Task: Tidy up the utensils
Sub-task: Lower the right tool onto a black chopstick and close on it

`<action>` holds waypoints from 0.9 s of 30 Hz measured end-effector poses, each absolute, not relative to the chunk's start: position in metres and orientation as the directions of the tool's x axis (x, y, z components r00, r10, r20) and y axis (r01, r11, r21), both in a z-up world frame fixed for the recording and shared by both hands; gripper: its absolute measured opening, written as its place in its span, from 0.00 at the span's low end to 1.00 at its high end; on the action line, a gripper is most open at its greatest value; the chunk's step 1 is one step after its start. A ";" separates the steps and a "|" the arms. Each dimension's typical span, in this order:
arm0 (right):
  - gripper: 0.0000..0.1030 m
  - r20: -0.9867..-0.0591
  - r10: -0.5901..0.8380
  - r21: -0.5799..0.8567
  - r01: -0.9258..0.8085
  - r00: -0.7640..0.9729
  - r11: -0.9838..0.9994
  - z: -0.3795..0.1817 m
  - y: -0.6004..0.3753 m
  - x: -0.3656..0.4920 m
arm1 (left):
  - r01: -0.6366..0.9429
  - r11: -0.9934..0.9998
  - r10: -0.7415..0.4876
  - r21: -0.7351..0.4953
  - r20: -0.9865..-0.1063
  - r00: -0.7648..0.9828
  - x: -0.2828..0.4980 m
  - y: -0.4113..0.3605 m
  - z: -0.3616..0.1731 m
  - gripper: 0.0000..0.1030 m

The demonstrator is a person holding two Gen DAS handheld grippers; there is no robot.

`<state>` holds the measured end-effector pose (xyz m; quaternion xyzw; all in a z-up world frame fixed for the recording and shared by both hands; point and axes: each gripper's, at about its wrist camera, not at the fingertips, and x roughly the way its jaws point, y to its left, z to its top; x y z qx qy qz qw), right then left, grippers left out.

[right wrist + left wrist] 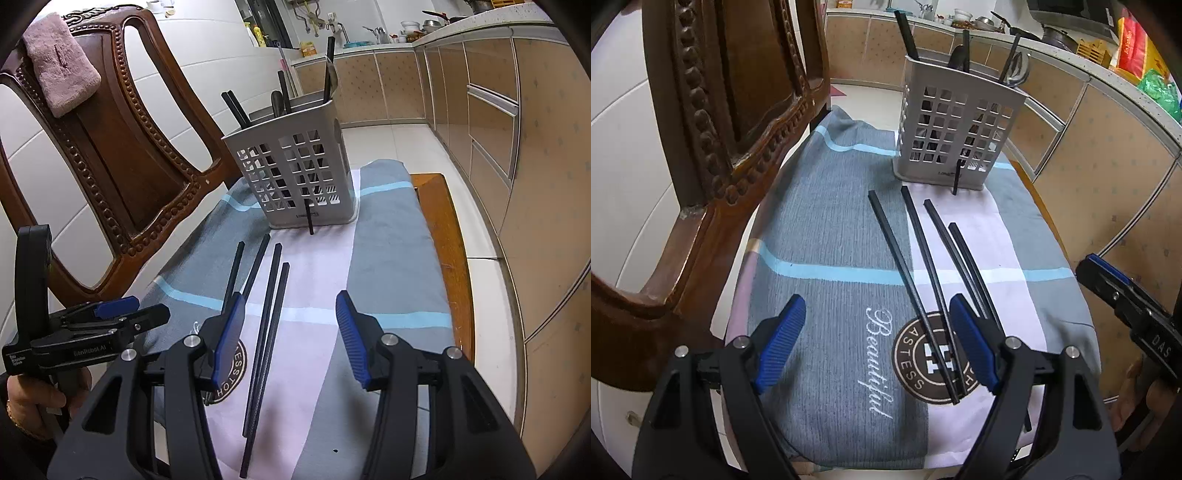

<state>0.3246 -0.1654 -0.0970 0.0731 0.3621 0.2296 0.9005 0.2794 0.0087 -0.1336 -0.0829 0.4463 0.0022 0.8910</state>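
Claws both apart, my left claw [877,343] and right claw [290,339] gripping nothing; four black chopsticks [912,266] lie pointing lengthwise toward caddy [956,133].

Even, diffuse indoor light is filling both views, leaving the white wall tiles [177,70] bright and producing only faint, soft shadows under the chopsticks [923,273] and around the base of the utensil holder [955,122]. Strong fisheye distortion is bending the cabinet fronts [517,147] and the chair back [713,122] into curves, and a dark vignette is closing off the corners of each picture. The centre is staying sharp, while the far kitchen background is appearing slightly soft, and mild glare is showing on the polished chair wood.
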 end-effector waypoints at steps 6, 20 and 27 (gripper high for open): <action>0.49 -0.692 0.411 0.251 -0.337 0.593 0.908 -0.109 -0.141 0.353 | -0.102 0.991 -0.014 -0.086 -0.826 0.564 0.328 0.011 -0.134 0.63; 0.24 -0.849 0.213 0.040 -0.344 0.484 0.938 -0.160 -0.059 0.426 | -0.150 0.986 -0.011 -0.077 -0.917 0.400 0.434 0.027 -0.186 0.34; 0.08 -0.867 0.149 -0.052 -0.383 0.476 0.922 -0.162 -0.037 0.431 | -0.135 0.990 0.021 -0.037 -0.914 0.404 0.446 0.028 -0.186 0.20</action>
